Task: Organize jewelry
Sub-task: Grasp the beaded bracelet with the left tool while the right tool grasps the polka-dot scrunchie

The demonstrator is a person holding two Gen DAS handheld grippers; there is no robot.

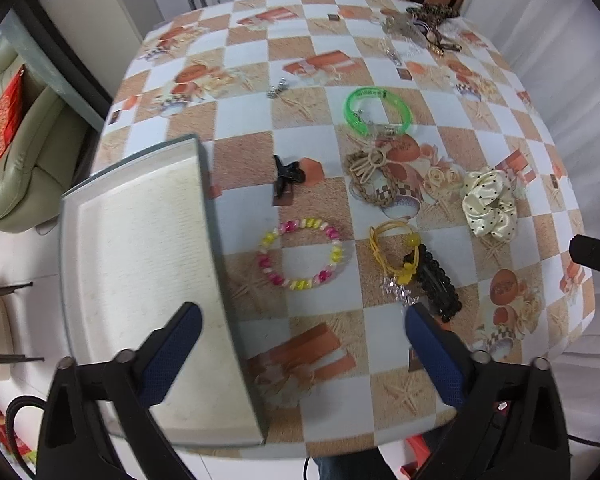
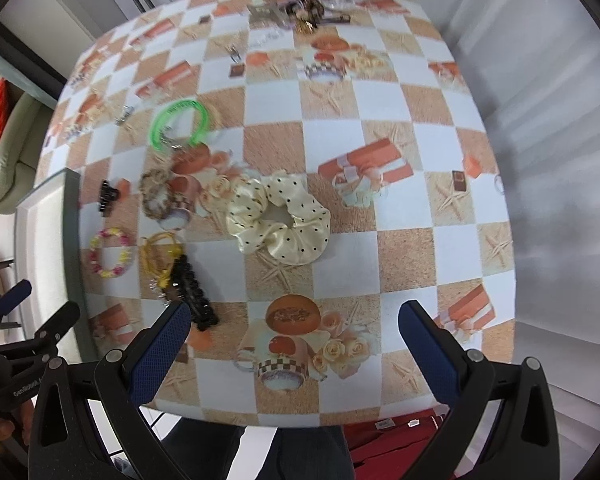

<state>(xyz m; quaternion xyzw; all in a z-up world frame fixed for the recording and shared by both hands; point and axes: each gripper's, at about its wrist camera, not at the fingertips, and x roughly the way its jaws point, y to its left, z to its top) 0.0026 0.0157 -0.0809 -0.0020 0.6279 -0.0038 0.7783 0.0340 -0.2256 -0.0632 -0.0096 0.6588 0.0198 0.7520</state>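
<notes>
Faintly, the left gripper (image 2: 28,308) bears white lettering, perhaps "GenRobot"; both it and the right gripper (image 2: 294,320) gape empty.

Left gripper (image 1: 302,316), right gripper (image 2: 294,314) agape

A glossy satin scrunchie (image 2: 278,216) and translucent green plastic bangle (image 1: 378,110) lie on the smooth printed desk (image 1: 244,120) cover.

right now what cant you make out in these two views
- Pile of accessories at the table's far end: small and blurred in both views, single pieces unreadable.
- Tray: cut off by the left gripper in the right wrist view.
- Clear sparkly piece by the black beaded clip: too small to identify.
</notes>
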